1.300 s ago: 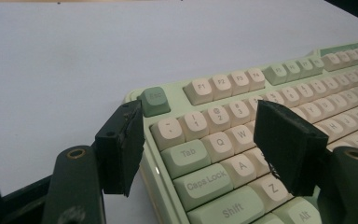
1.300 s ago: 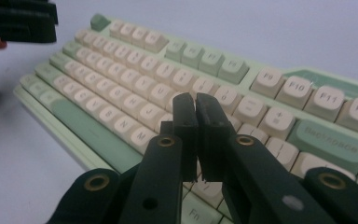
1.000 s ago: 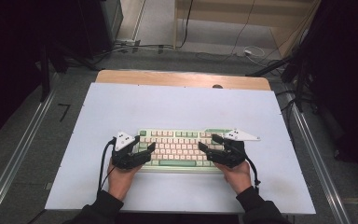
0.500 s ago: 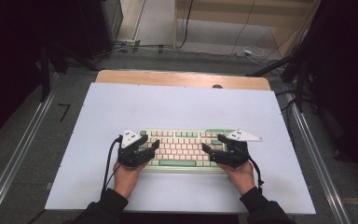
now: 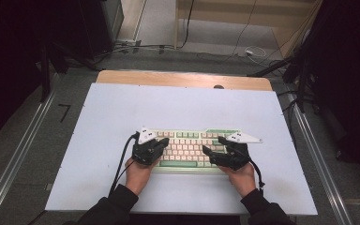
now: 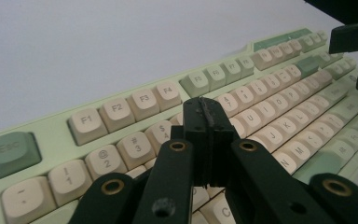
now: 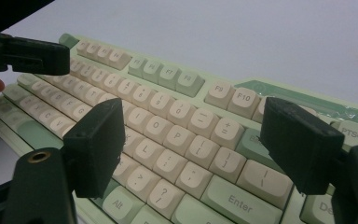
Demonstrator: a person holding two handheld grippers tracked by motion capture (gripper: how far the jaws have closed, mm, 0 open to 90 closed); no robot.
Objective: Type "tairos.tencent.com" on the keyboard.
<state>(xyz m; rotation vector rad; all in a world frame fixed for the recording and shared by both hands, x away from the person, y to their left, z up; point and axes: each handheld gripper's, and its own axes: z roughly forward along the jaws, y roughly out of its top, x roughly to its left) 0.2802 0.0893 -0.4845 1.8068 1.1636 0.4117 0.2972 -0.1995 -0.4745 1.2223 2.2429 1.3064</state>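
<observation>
We have the keyboard, pale green with cream keys, lying flat on the near half of the white surface, about midway between its left and right edges, long side running left to right. Over its left end sits our left tool, and its jaws have just been closing: they now stand pressed together with nothing between them, the joined tip hovering above the number row near the 4 key, whether it touches a key we cannot tell. Over on the right end, our right tool stands wide, its two black pads well apart and above the keys, the P and bracket keys showing in the gap, Enter just nearer. From the high view, the left tool and the right tool face inward toward each other across the middle of the keyboard, each held by a hand coming in from the near edge. Beyond the surface's far edge runs a wooden strip.
</observation>
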